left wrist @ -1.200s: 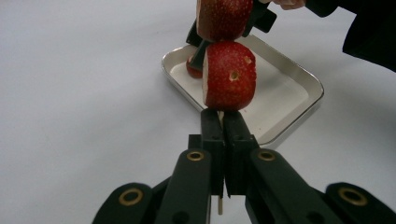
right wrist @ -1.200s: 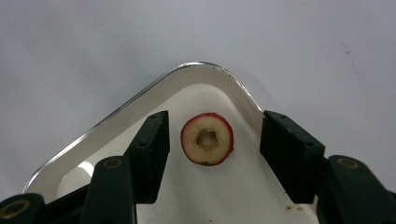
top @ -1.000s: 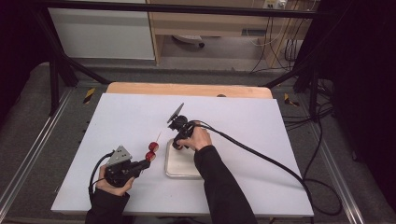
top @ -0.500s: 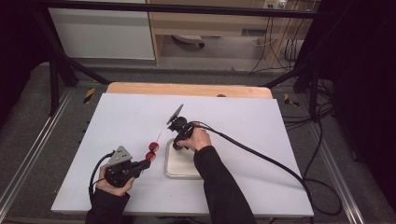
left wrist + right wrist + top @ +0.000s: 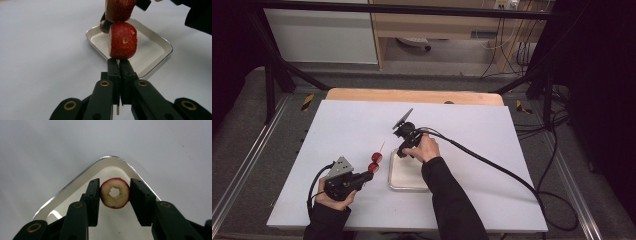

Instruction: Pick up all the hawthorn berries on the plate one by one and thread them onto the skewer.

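Over the tray's (image 5: 75, 182) corner the right claw (image 5: 115, 195) pinches a cored apple slice (image 5: 115, 193) — best aligned hole-first with the skewer (image 5: 381, 147) of two strawberries (image 5: 123, 40) clamped in the left claw (image 5: 117, 67).

The fruit pieces (image 5: 123, 40) are red, pale-speckled; the ring slice (image 5: 115, 193) cream, red-rimmed; the tray (image 5: 75, 183) perhaps silvery-white; the table (image 5: 342, 125) white.

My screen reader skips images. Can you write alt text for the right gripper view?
The right gripper has its two black fingers around a cored red fruit slice, above a corner of a shiny metal tray on a white table.
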### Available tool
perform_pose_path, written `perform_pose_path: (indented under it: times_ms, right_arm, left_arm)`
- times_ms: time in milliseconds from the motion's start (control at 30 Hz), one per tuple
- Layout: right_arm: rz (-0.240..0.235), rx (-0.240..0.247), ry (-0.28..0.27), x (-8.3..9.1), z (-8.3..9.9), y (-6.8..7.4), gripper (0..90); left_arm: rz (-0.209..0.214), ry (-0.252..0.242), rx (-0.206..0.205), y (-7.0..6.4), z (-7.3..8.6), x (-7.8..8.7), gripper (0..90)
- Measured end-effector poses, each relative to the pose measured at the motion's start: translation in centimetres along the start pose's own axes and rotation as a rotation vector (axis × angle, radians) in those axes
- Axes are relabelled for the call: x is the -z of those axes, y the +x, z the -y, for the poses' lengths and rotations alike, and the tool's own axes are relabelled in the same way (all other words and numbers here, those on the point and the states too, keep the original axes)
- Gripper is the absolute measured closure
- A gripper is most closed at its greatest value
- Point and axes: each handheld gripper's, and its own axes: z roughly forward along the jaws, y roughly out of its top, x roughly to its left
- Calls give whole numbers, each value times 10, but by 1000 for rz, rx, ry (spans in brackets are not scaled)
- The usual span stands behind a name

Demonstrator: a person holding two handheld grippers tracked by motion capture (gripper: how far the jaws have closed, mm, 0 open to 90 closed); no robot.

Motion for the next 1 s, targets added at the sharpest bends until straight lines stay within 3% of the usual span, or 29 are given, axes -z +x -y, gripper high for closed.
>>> perform_pose_path:
  times_ms: [200,300,533,867,1000]
  right_arm:
    - [-25,-22,-98,25,14,4,616]
    - [-49,-58,-153,34,25,3,616]
    - [-130,-140,-357,48,55,1,616]
    - [-299,-332,-632,61,87,0,617]
    - [-338,-390,-737,64,97,4,617]
  left_arm:
    - [1,-5,-4,-3,-1,0,885]
    - [2,-5,-8,-5,-1,0,885]
    - [2,0,-13,-8,-2,-2,884]
    - [13,-8,-18,-16,-3,-1,884]
    - [19,-14,-7,-20,-4,-1,884]
